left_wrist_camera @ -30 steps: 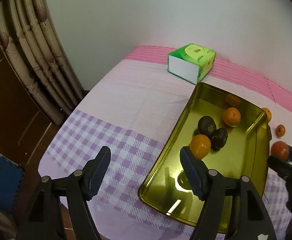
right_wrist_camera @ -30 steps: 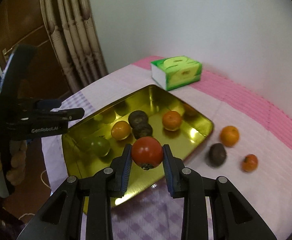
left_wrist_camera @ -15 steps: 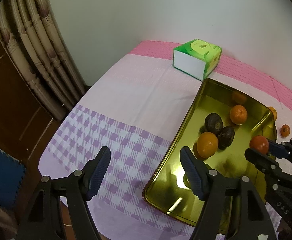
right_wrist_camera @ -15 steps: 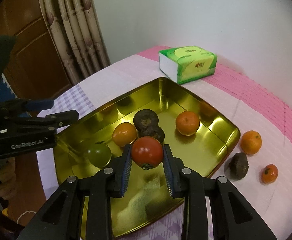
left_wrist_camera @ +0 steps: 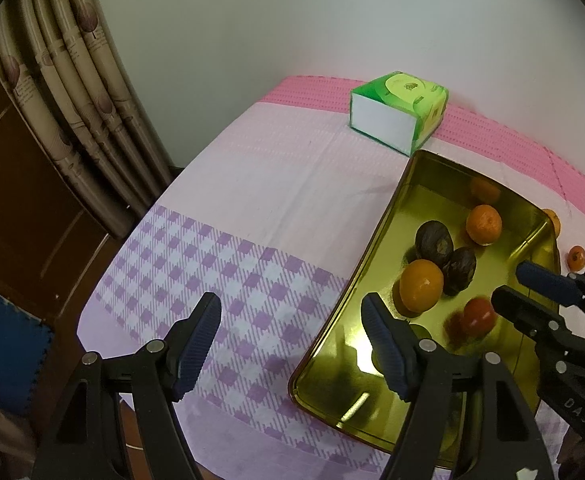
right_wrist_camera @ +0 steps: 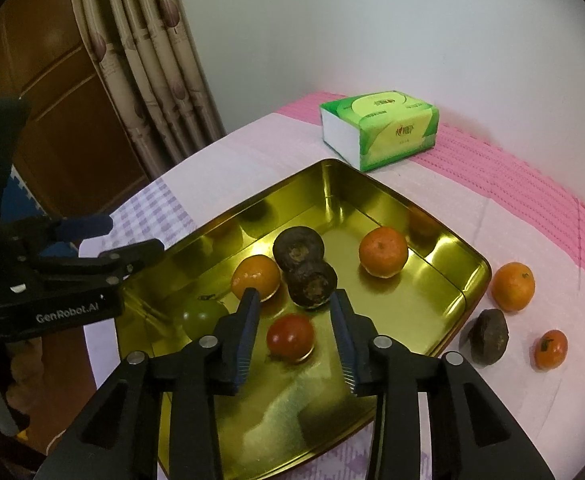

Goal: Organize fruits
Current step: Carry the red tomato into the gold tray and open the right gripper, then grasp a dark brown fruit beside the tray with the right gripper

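A gold metal tray (right_wrist_camera: 468, 276) (left_wrist_camera: 380, 236) holds two oranges, two dark brown fruits (right_wrist_camera: 310, 284), a green fruit (right_wrist_camera: 202, 316) and a red tomato (right_wrist_camera: 290, 338) (left_wrist_camera: 478, 316). My right gripper (right_wrist_camera: 294, 328) is open just above the tray, with the tomato lying free on the tray floor between its fingers. My left gripper (left_wrist_camera: 292, 340) is open and empty over the checked cloth at the tray's left rim. An orange (right_wrist_camera: 512, 286), a dark fruit (right_wrist_camera: 488, 336) and a small orange fruit (right_wrist_camera: 550, 349) lie on the cloth right of the tray.
A green tissue box (right_wrist_camera: 380, 128) (left_wrist_camera: 398, 114) stands behind the tray on the pink cloth. Curtains (left_wrist_camera: 76, 92) and a wooden door stand left of the table. The table edge runs close under my left gripper.
My right gripper carried the tomato over the tray, lowered and opened; the tomato now rests on the tray floor. My left gripper stayed open in place.
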The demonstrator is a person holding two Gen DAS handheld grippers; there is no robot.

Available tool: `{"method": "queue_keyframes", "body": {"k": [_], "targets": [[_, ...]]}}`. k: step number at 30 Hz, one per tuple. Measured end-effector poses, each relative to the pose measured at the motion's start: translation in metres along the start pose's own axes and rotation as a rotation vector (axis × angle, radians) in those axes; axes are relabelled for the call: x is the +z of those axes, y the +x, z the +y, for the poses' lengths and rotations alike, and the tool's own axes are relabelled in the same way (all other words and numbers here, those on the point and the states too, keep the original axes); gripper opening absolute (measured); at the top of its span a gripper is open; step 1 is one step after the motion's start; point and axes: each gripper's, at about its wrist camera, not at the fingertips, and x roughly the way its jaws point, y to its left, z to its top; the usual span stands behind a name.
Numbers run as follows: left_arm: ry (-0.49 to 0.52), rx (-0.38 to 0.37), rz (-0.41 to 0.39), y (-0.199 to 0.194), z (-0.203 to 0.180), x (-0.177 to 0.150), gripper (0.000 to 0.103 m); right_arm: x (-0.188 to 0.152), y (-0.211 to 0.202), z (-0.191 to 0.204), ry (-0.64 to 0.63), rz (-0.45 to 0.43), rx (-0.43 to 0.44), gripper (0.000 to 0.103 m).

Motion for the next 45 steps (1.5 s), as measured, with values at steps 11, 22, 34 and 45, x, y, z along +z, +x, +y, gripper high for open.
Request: {"method": "queue_keyframes", "body": {"k": [11,22,34,45], "targets": [[-0.001,0.014,-0.012,-0.003,-0.001,0.0,0.069,-0.055,-0.083,-0.058,0.097,-0.098,-0.083,0.045],[0.032,0.021,-0.019,-0.014,-0.015,-0.002,0.069,-0.046,-0.045,-0.097,0.028,0.02,-0.169,0.045],[0.047,0.012,0.01,-0.002,-0.02,-0.005,0.069,-0.02,0.017,-0.113,-0.065,0.119,-0.203,0.044],[0.093,0.006,-0.036,-0.017,-0.03,-0.006,0.069,-0.07,-0.112,-0.127,0.119,-0.092,-0.249,0.029]]}}
